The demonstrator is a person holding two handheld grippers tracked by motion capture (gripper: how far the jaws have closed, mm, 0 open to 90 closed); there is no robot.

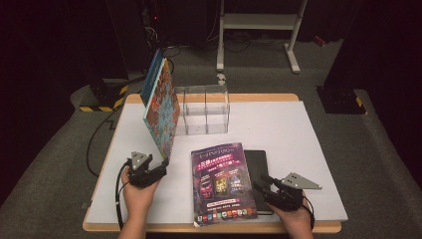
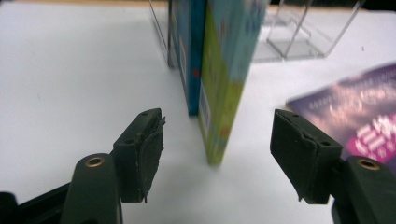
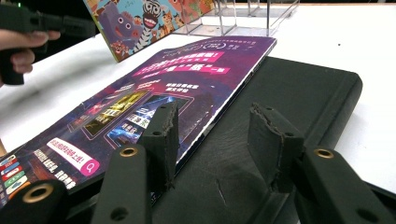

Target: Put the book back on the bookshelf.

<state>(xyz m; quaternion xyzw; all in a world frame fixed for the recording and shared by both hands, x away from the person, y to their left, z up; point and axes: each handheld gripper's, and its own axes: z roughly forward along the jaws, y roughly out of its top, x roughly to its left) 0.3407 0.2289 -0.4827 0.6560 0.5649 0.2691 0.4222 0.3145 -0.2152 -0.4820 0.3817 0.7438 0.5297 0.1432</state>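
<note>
Two books stand tilted on their lower edges at the table's left: a picture book [image 1: 161, 107] [image 2: 224, 70] [image 3: 140, 18] with a blue book [image 1: 151, 74] [image 2: 191, 56] behind it. My left gripper [image 1: 160, 167] [image 2: 217, 154] is open, its jaws on either side of the picture book's near bottom corner without touching it. A purple magazine [image 1: 221, 179] [image 3: 154, 93] lies flat, overlapping a black notebook [image 1: 259, 164] [image 3: 289, 93]. My right gripper [image 1: 263, 183] [image 3: 215, 140] is open just above the notebook, its left jaw at the magazine's edge.
A clear acrylic holder [image 1: 206, 109] [image 2: 303, 37] stands at the back of the white table [image 1: 288, 129], right of the books. Behind the table, on the floor, are a white frame [image 1: 259, 22] and a yellow-black striped base [image 1: 104, 99].
</note>
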